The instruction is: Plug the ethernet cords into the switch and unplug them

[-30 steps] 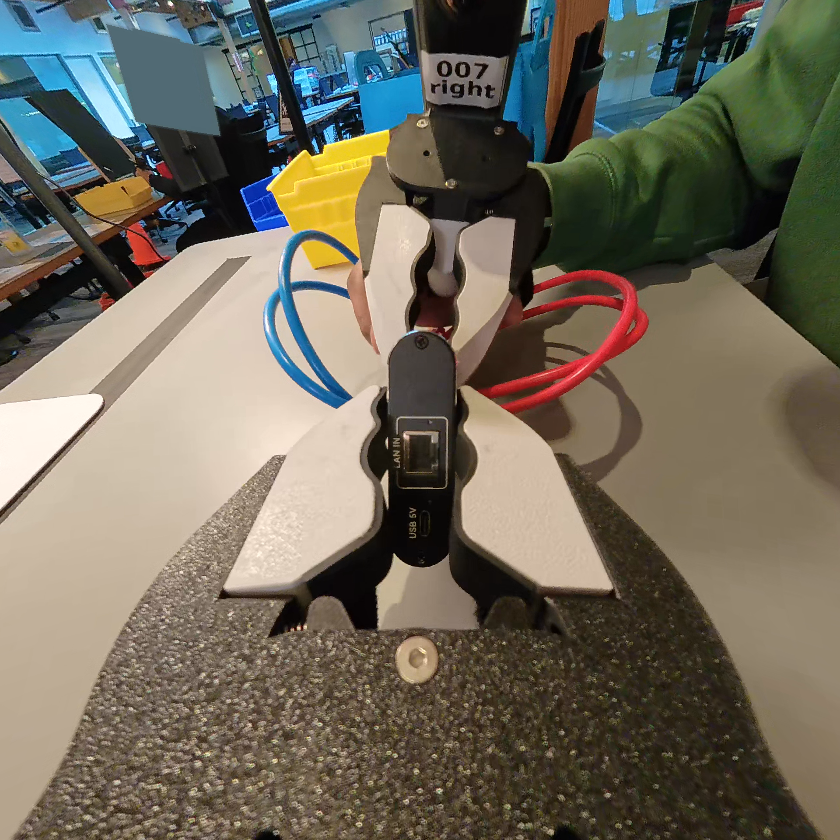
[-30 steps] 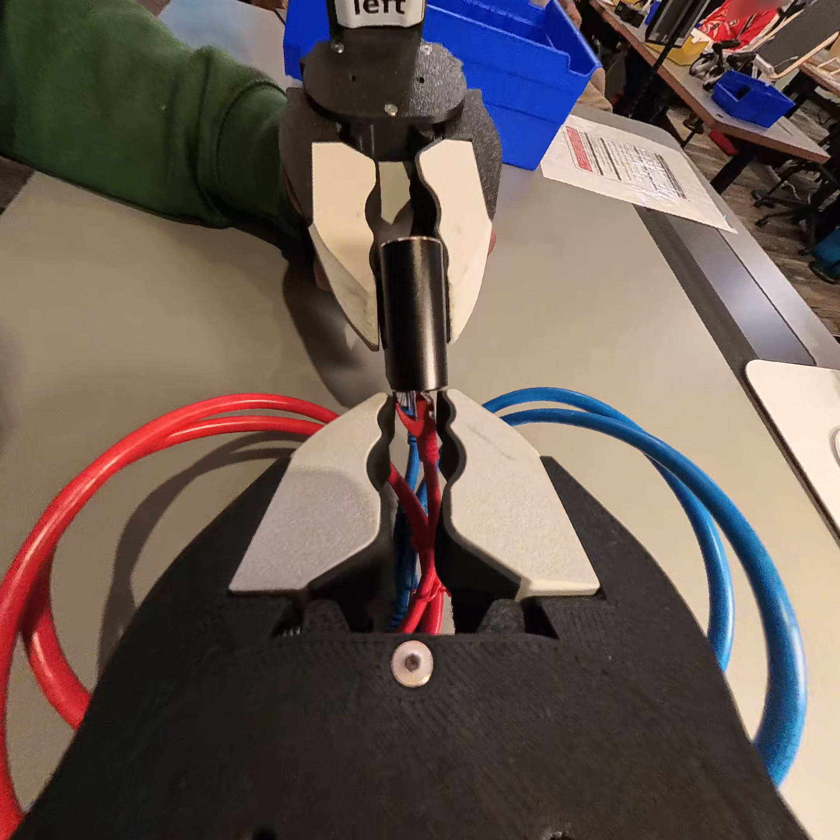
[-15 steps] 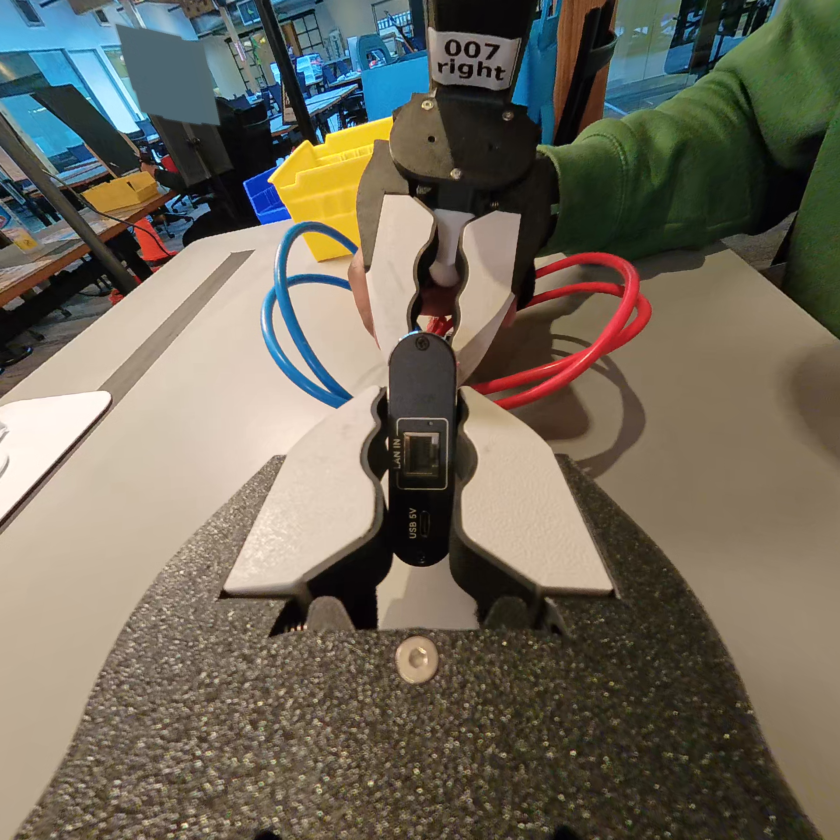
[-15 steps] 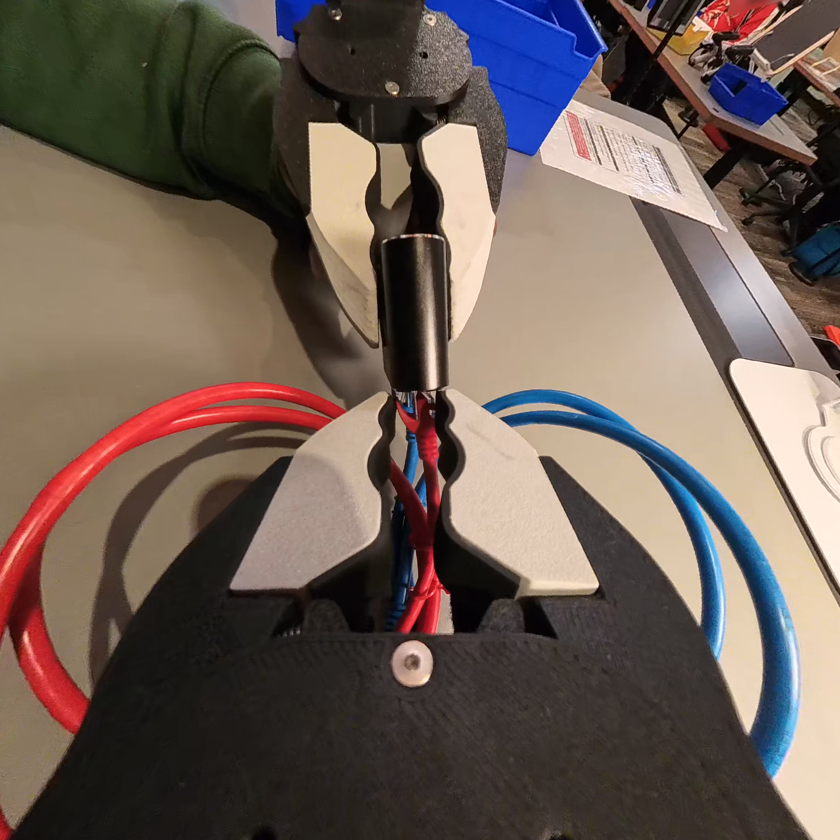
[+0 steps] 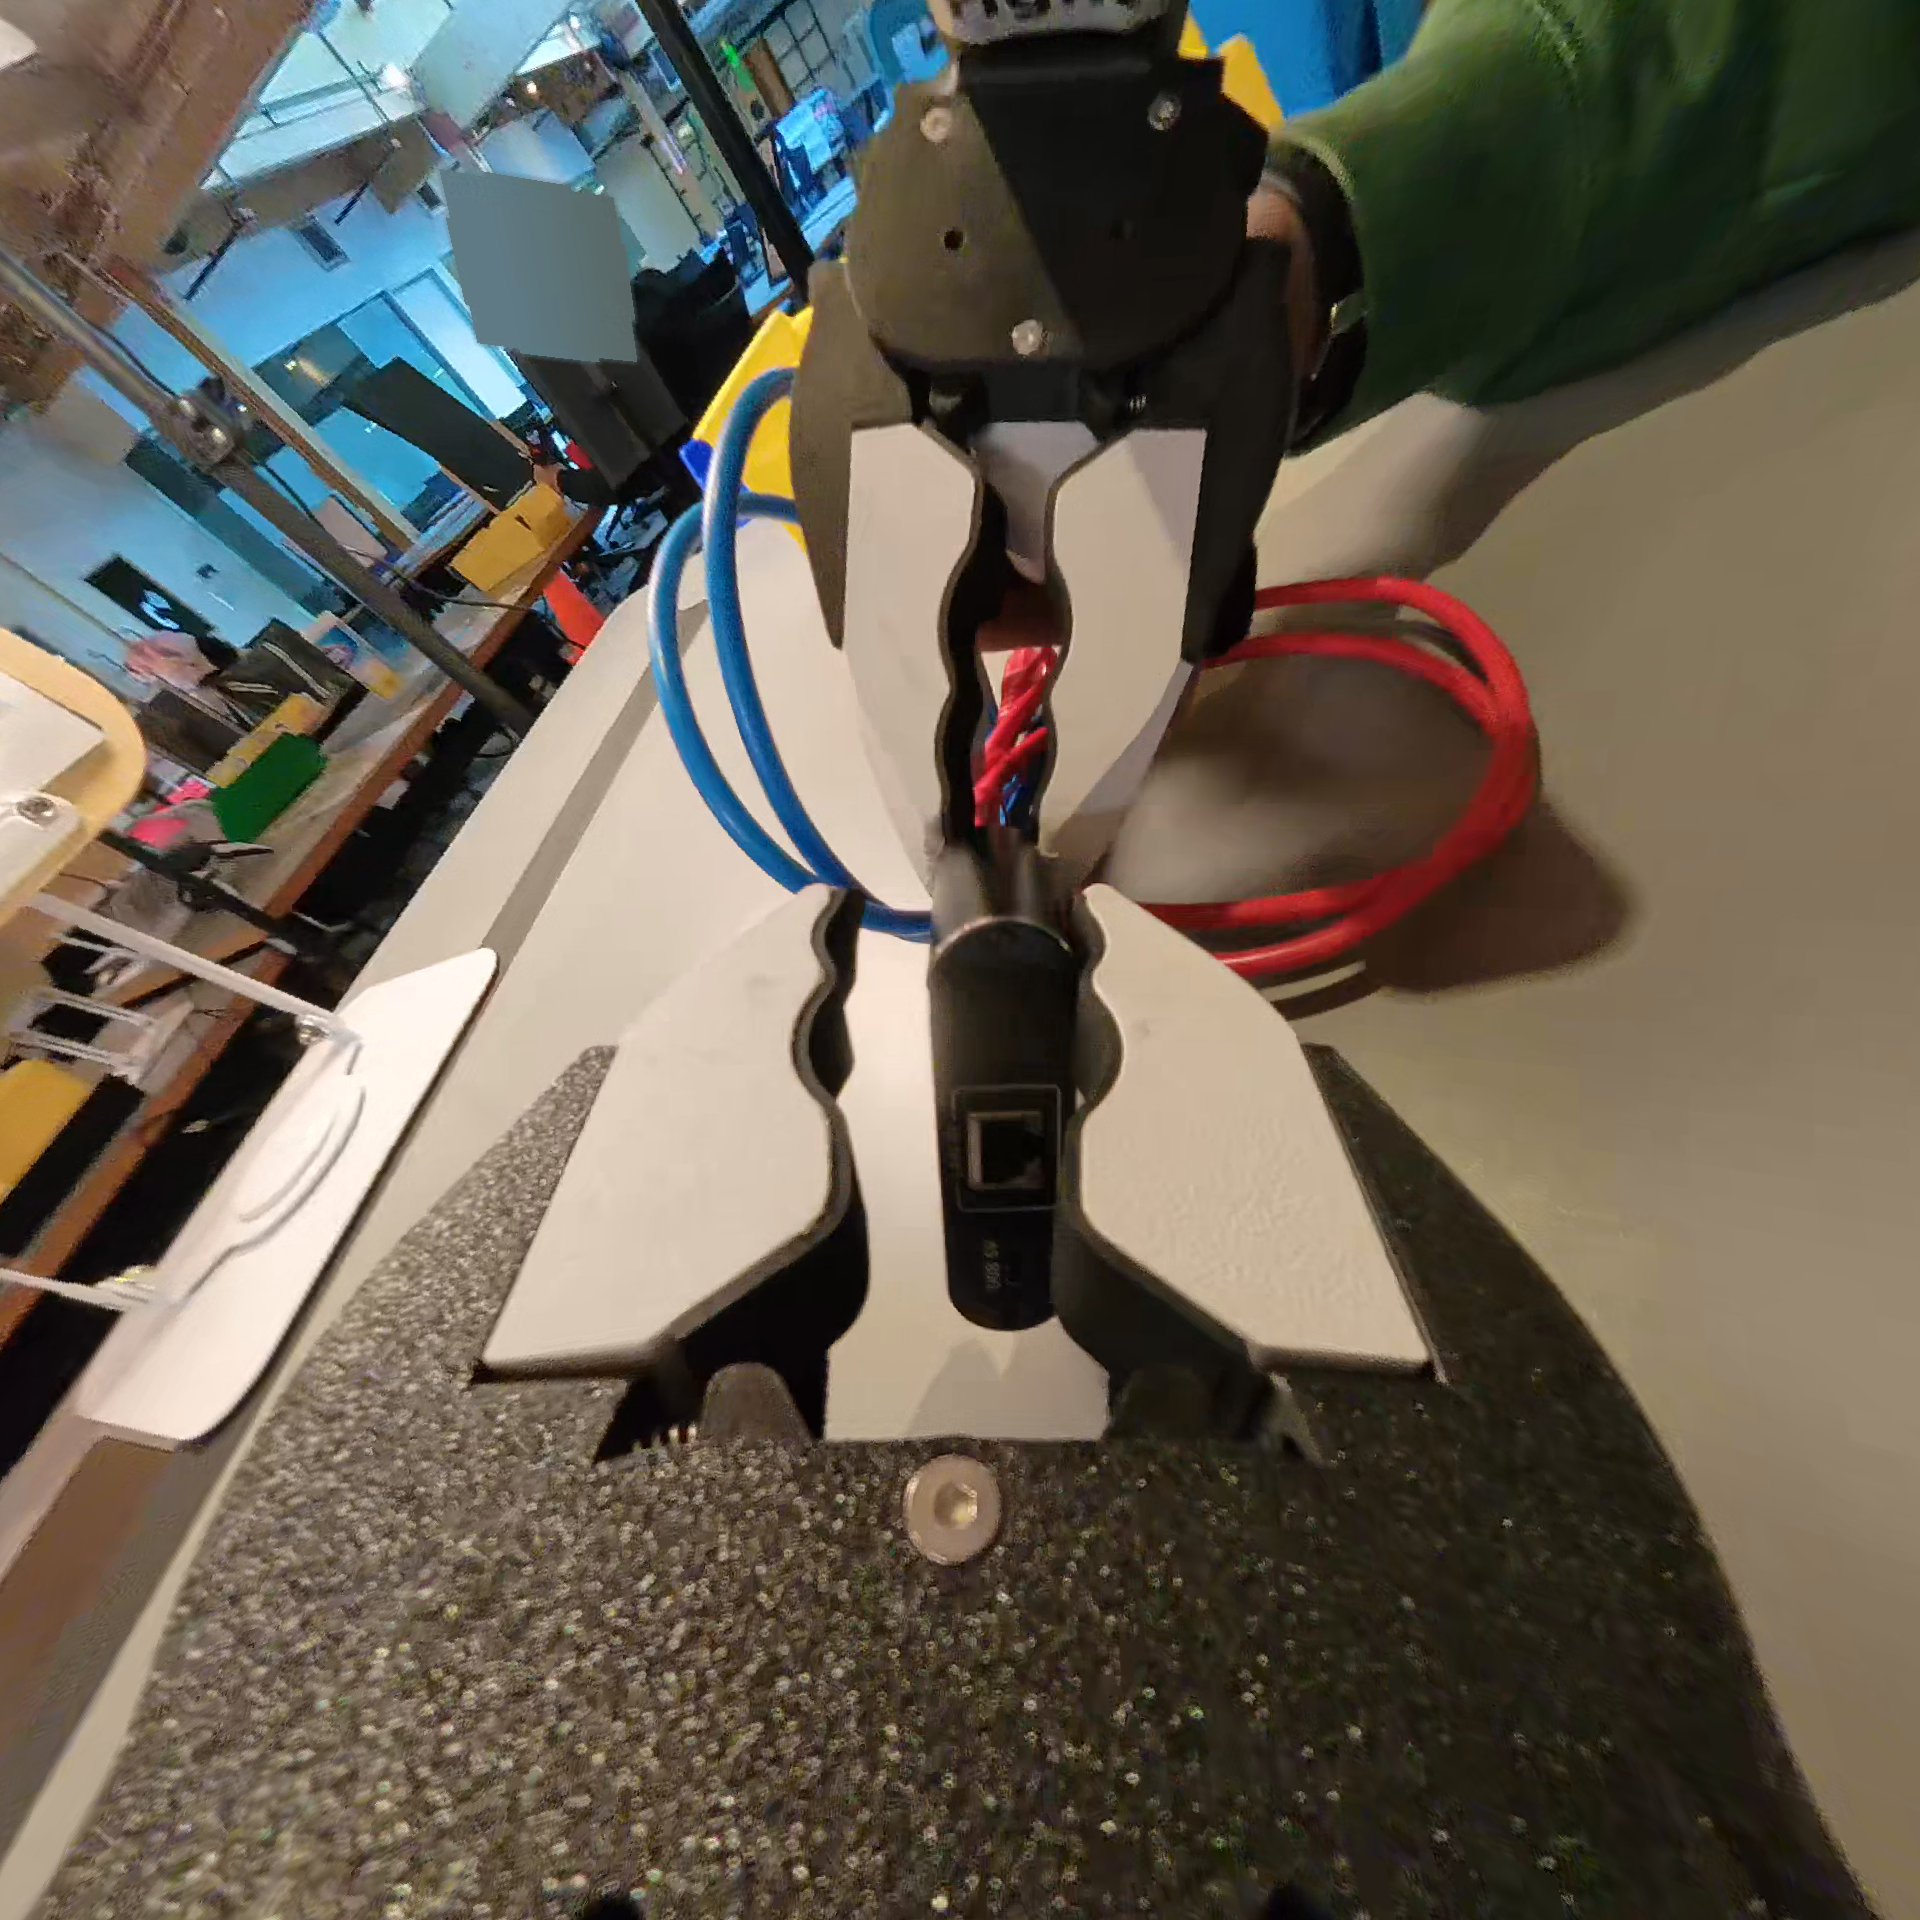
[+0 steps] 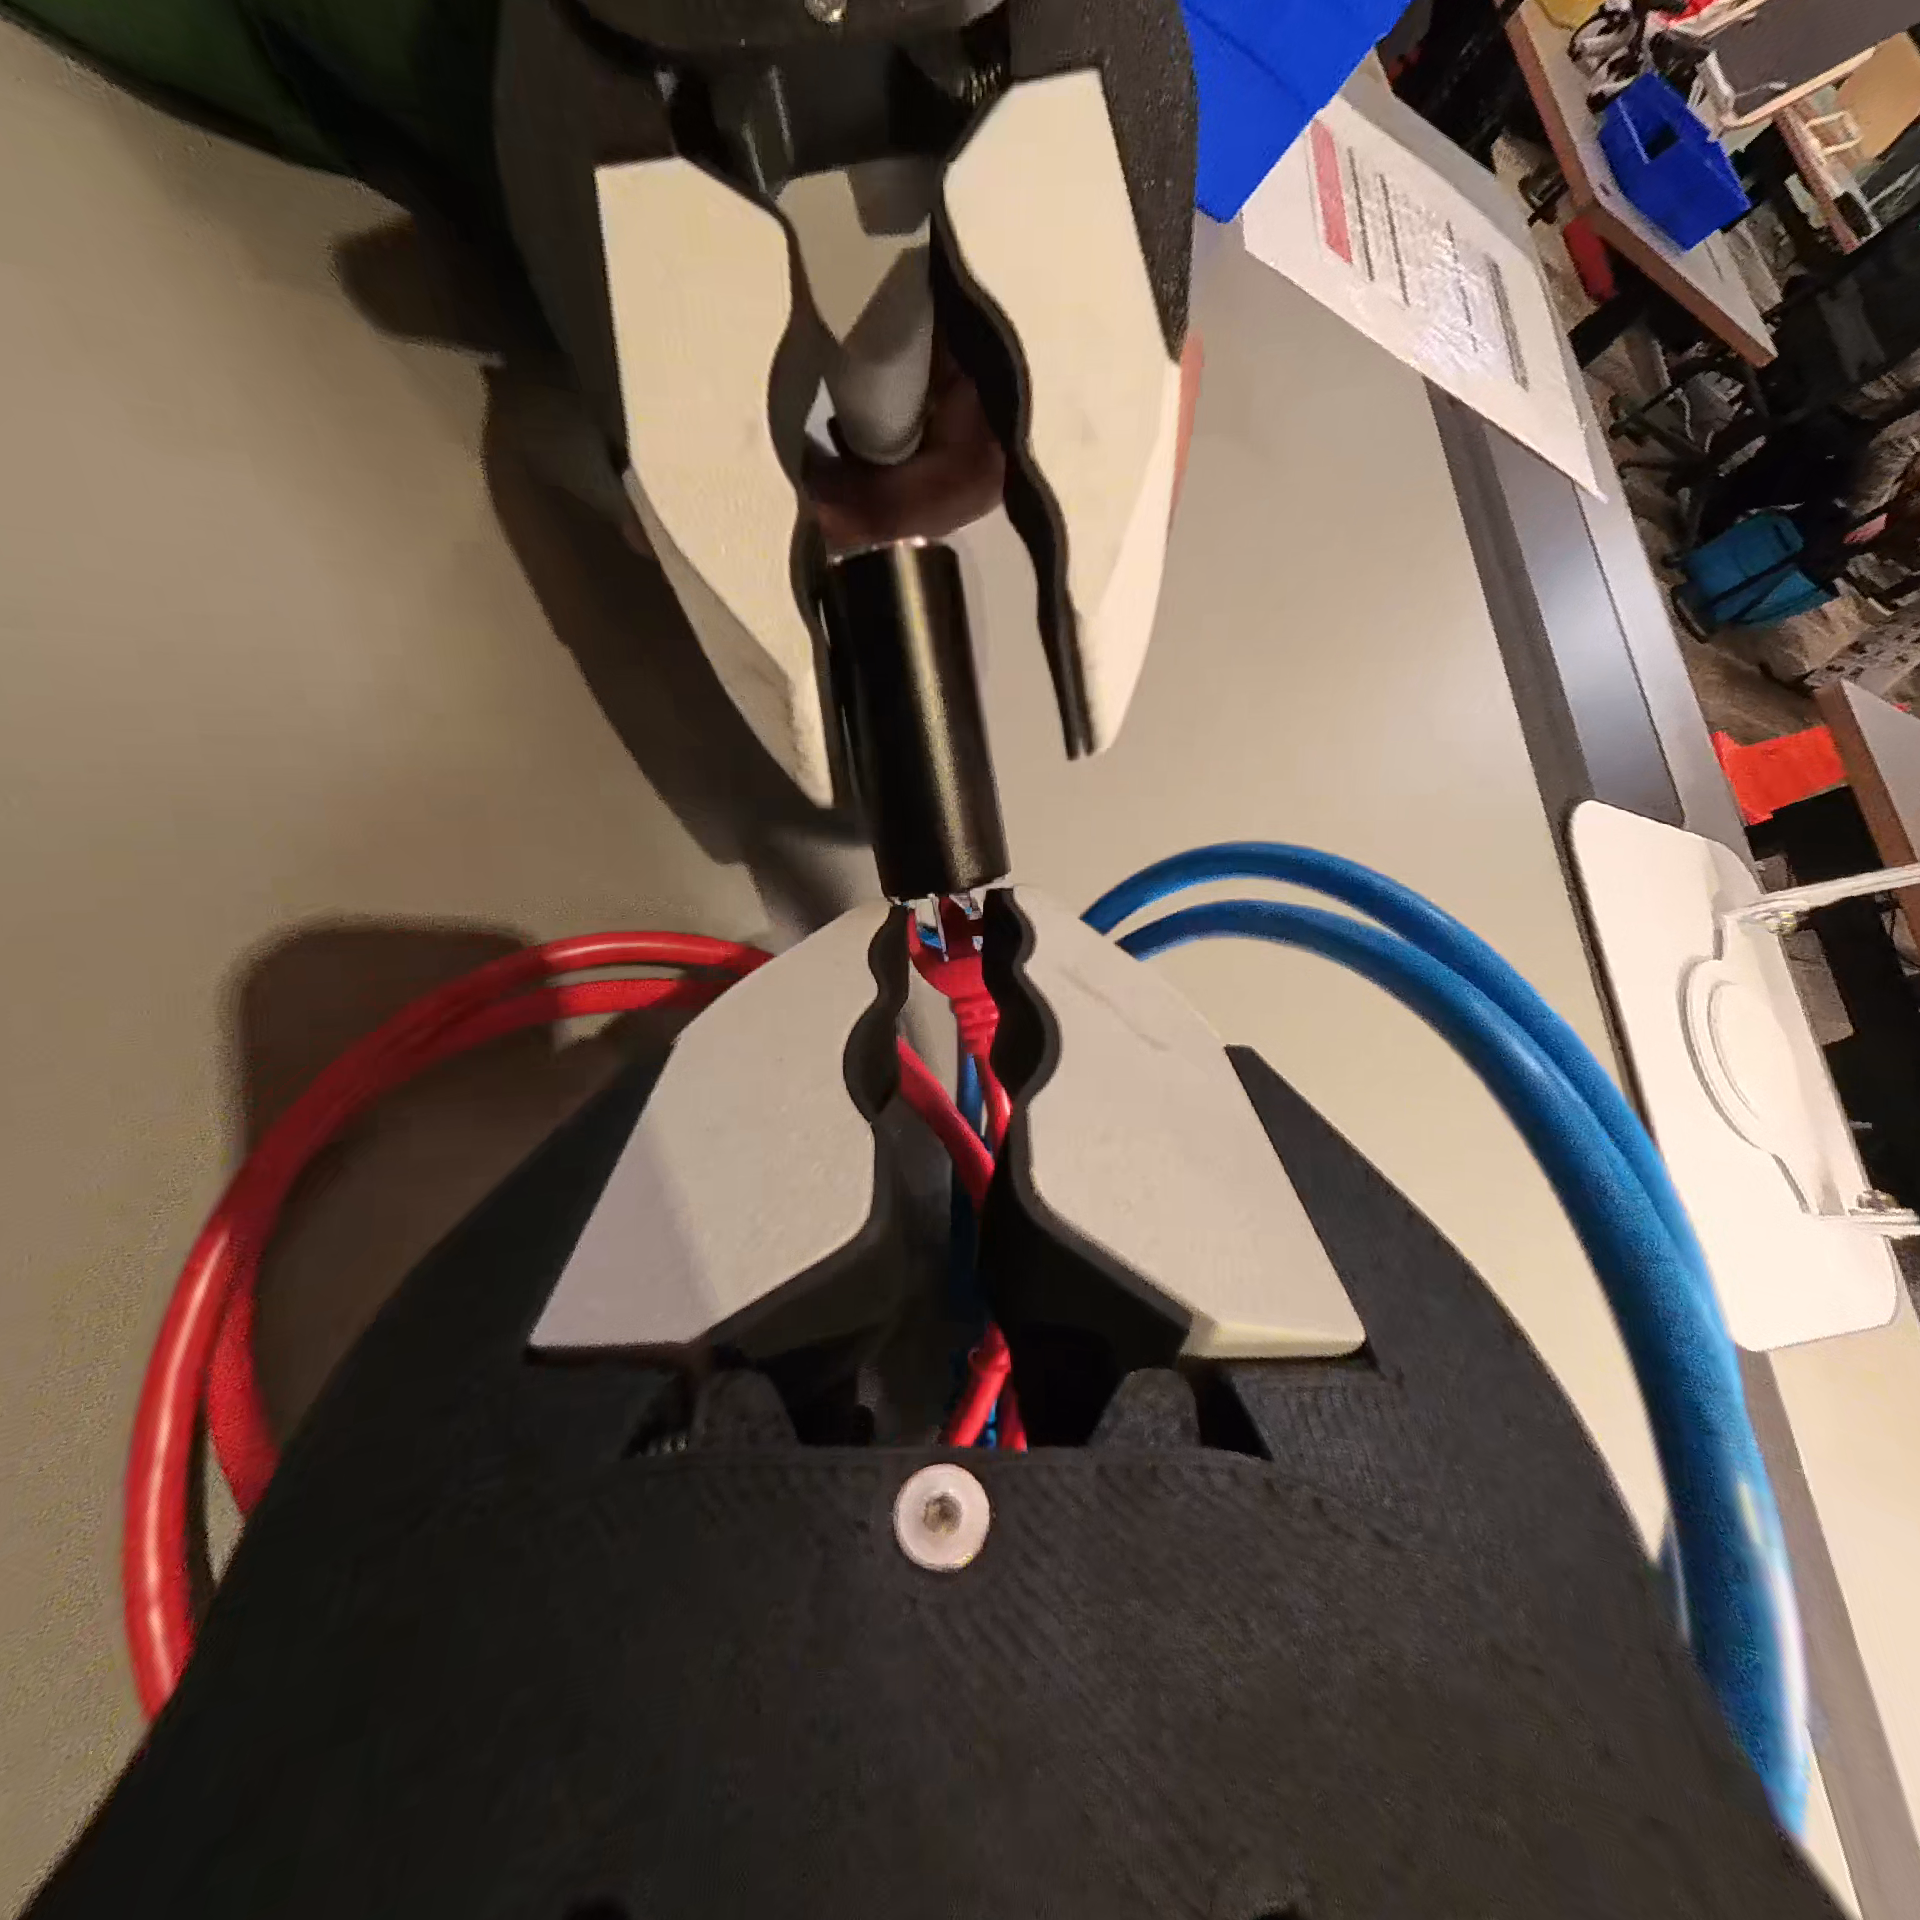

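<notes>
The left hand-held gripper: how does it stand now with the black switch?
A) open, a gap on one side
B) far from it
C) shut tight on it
A: in the left wrist view the left hand-held gripper shows table between one finger and the switch.

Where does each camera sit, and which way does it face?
Left wrist view: rides the left tool and looks along its open fingers, past the switch, at the right tool opposite; a green sleeve shows.
Right wrist view: rides the right tool and faces the opposite way, toward the left tool; its own fingers are closed around the red cord and blue cord.
Shared: both tools, switch, both cords, grey table.
</notes>
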The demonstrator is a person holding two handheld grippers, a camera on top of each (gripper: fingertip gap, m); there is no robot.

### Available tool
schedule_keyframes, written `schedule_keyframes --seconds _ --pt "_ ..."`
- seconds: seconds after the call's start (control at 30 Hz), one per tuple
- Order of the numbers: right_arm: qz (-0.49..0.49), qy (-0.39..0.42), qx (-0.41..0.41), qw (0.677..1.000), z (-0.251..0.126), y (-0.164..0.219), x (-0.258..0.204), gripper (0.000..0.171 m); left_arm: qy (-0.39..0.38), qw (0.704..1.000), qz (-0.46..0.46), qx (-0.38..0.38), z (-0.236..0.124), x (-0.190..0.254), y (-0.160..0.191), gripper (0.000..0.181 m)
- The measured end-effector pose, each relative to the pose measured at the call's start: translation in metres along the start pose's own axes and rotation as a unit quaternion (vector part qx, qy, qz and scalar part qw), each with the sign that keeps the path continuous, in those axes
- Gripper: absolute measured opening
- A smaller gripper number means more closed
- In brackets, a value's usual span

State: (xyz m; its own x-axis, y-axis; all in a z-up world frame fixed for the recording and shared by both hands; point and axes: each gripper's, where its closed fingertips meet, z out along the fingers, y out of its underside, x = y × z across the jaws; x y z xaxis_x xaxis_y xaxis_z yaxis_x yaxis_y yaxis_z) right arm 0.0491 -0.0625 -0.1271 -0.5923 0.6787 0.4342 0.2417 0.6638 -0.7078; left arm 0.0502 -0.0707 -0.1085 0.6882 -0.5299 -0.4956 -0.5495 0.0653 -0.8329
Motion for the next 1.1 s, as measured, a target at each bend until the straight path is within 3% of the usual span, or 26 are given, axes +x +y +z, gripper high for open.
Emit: schedule_keyframes --seconds 0.17,0.23,0.53,1.1 --pt "0.007 -0.003 0.005 1.0 0.001 -0.001 0.0 0.014 -0.004 0.997 0.06 -0.054 0.008 0.009 0.015 0.041" --pt "0.003 -0.002 0.005 1.0 0.001 -0.001 0.0 0.014 -0.024 0.996 0.063 -0.056 0.008 0.004 0.015 0.03" --pt "-0.006 0.024 0.055 0.998 0.001 -0.007 0.003 0.017 -0.009 1.0 0.014 -0.007 0.004 0.003 0.003 0.028" --pt "-0.043 0.049 0.044 0.997 0.002 -0.002 0.002 0.018 0.004 1.0 0.019 -0.001 0.003 0.005 0.004 0.028"
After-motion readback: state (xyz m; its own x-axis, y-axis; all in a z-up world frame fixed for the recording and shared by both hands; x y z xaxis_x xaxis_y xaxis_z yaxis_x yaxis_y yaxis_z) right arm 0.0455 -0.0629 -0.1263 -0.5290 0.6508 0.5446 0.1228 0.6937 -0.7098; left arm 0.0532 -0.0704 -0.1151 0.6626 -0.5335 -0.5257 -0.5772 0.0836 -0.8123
